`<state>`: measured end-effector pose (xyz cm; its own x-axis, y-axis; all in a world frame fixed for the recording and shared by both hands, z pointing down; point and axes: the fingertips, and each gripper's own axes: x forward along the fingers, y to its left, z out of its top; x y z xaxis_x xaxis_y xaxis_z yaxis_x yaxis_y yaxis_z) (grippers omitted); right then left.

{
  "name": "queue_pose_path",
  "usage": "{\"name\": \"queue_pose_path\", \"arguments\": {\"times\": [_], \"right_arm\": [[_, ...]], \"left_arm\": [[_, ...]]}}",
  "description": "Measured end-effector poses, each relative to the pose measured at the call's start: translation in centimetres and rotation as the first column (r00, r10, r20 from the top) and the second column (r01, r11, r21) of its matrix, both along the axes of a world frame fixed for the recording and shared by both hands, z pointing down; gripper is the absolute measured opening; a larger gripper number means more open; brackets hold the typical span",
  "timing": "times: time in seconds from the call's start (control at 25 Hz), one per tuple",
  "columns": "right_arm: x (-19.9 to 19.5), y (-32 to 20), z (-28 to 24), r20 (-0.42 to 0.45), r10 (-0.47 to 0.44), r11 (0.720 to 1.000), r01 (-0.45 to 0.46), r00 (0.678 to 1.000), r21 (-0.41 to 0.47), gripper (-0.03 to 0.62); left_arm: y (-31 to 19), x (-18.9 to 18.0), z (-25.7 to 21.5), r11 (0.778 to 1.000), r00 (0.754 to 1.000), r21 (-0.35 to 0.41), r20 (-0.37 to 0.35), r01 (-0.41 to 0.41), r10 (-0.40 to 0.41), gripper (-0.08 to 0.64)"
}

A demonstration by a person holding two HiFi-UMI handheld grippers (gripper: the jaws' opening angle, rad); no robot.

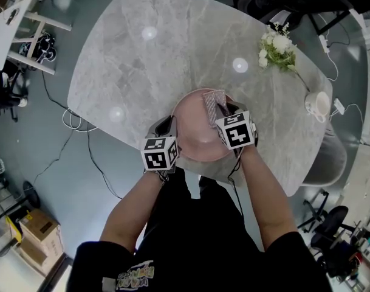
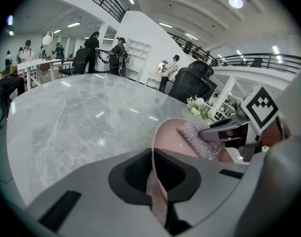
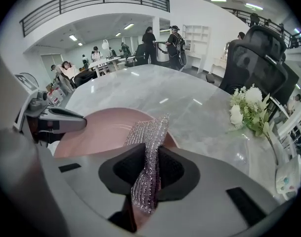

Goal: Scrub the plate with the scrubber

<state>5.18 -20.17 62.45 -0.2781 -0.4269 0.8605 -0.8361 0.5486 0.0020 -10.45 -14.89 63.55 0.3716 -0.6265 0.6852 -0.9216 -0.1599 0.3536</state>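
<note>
**Scrubber clamped in the right tool, lying at the plate's right side, with the bare dish to its left**

The right tool (image 3: pixel 146 171) has its jaws closed on a strip of silvery mesh, the scrubber (image 3: pixel 151 132), and pinches it near its lower end. The strip's long axis runs straight out ahead of the tool. Its free end leans forward onto the far right part of the pink plate (image 3: pixel 98 127), close to the rim.

The relation that matters is sideways. The wide, bare middle of the plate lies to the left of this tool and slightly nearer the person, not ahead of it. As a judgement, the scrubbing stroke will need to sweep leftward across the dish, with the strip pressed flat rather than standing on edge.

Across the plate, to the left of the right tool, the left tool (image 2: pixel 158 184) is shut on the plate's near left rim. The thin pink edge passes between its pads, so this tool steadies the plate. The right tool alone carries the scrubber.

The plate sits near the person's edge of a grey marble worktop (image 1: pixel 142 59). It is unclear whether the plate lies flat or is tipped up on one side. Well apart, further right of the right tool, stand white flowers (image 1: pixel 277 46) and a cup (image 1: pixel 318 104).
</note>
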Motion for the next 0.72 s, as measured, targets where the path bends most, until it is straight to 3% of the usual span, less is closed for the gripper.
{"name": "queue_pose_path", "arguments": {"times": [0.36,0.72], "right_arm": [[2.3,-0.1,-0.7,-0.101,-0.038,0.999,0.041,0.994,0.023,0.081],[5.3,0.6,-1.4,-0.128,-0.018,0.999,0.024,0.992,0.048,0.081]], "left_arm": [[0.0,0.0,0.0,1.000,1.000,0.005,0.016,0.003,-0.003,0.025],[0.1,0.0,0.0,1.000,0.999,0.010,0.033,0.010,-0.011,0.025]]}}
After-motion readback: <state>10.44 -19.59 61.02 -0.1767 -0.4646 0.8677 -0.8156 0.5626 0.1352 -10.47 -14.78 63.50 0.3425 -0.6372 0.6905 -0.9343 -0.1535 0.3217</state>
